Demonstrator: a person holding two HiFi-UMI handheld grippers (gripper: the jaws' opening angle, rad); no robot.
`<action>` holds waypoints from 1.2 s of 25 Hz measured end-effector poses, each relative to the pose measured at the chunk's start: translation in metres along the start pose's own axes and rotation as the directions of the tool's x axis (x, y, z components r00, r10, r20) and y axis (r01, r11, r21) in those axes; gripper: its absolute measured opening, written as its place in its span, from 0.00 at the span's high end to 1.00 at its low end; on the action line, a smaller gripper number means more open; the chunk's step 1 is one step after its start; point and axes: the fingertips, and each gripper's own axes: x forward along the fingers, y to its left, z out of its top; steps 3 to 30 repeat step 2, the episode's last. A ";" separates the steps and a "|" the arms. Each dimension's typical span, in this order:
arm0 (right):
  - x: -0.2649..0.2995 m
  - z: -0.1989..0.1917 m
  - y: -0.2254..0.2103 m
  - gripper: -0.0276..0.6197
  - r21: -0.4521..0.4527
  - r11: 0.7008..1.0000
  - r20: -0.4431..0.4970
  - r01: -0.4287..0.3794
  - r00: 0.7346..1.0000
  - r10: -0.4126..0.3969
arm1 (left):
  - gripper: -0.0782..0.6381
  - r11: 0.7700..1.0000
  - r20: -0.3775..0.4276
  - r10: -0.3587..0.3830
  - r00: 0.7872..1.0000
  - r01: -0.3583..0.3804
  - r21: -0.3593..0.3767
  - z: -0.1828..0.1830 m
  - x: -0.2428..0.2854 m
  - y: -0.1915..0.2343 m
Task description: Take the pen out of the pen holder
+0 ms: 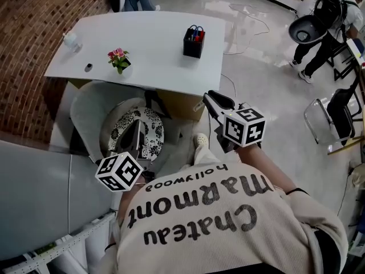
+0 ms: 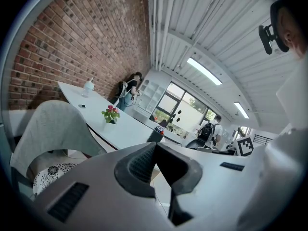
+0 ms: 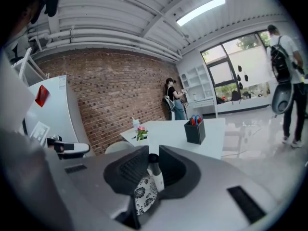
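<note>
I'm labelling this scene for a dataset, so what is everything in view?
White rectangular table: one, white, ahead beside the brick wall.
Black square pen holder: one, black, table's right part, blue and red pens inside.
Pink potted flower: one, pink and green, table's middle-left.
White bottle: one, white, table's left end.
Grey chair: one, grey, before the table, holding a black-and-white patterned cushion.
Bystander with black backpack: one, white top, right of the table.
White pen with dark cap: one, white, between the right tongs' jaws.
Left tongs: one, grey, jaws together, empty.
Right tongs: one, grey, closed on the pen.
</note>
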 end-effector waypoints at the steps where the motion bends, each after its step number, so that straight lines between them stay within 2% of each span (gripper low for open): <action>1: -0.001 -0.002 -0.001 0.85 0.002 1.000 -0.003 0.000 1.000 0.000 | 0.89 1.000 -0.001 0.001 1.000 -0.001 0.000 -0.002 0.000 -0.001; 30: -0.002 -0.003 -0.002 0.85 0.004 1.000 -0.006 -0.001 1.000 0.001 | 0.89 1.000 -0.002 0.001 1.000 -0.001 0.000 -0.003 0.000 -0.001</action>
